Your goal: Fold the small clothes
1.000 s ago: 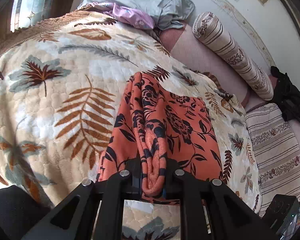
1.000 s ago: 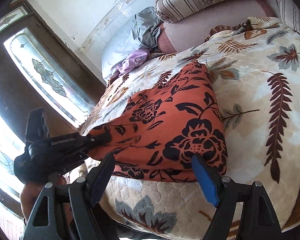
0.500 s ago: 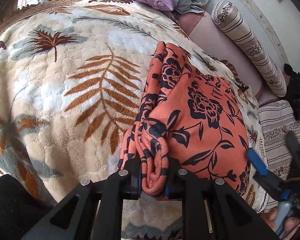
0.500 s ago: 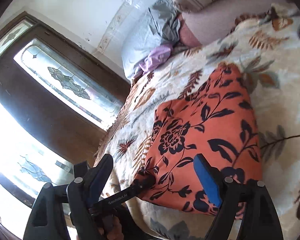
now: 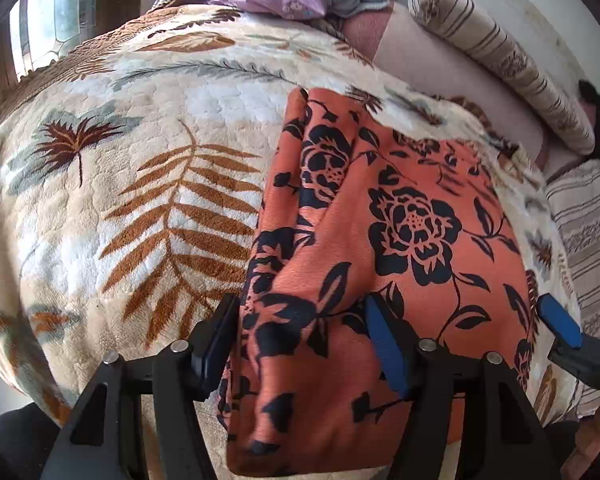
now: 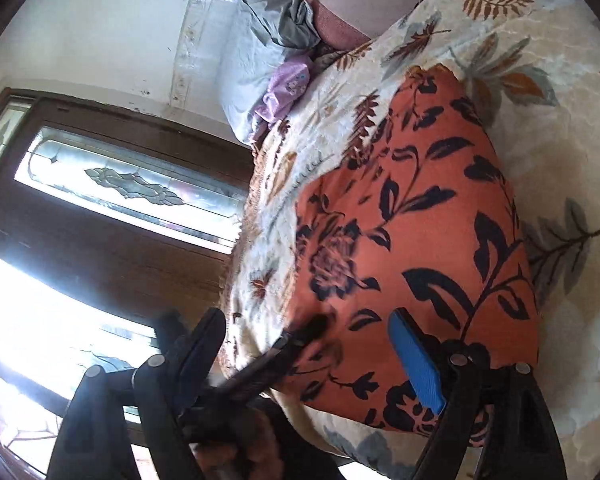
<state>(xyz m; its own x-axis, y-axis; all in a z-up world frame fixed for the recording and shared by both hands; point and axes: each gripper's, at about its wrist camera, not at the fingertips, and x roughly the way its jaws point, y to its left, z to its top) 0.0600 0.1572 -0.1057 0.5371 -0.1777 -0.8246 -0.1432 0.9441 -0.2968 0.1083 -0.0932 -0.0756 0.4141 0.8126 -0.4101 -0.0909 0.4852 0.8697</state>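
Lying folded into a compact block on the leaf-print blanket [image 5: 140, 208], the orange floral garment [image 5: 400, 248] looks nearly done to me; perhaps one last fold or some smoothing remains. My left gripper [image 5: 300, 344] is opening at six o'clock, its near edge between the jaws, pads off the cloth. My right gripper [image 6: 312, 364] stands released at four o'clock, grasping nothing.

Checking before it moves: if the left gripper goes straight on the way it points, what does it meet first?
Most likely the orange floral garment, which lies between the left gripper's opening jaws on the leaf-print blanket; depth is hard to judge.
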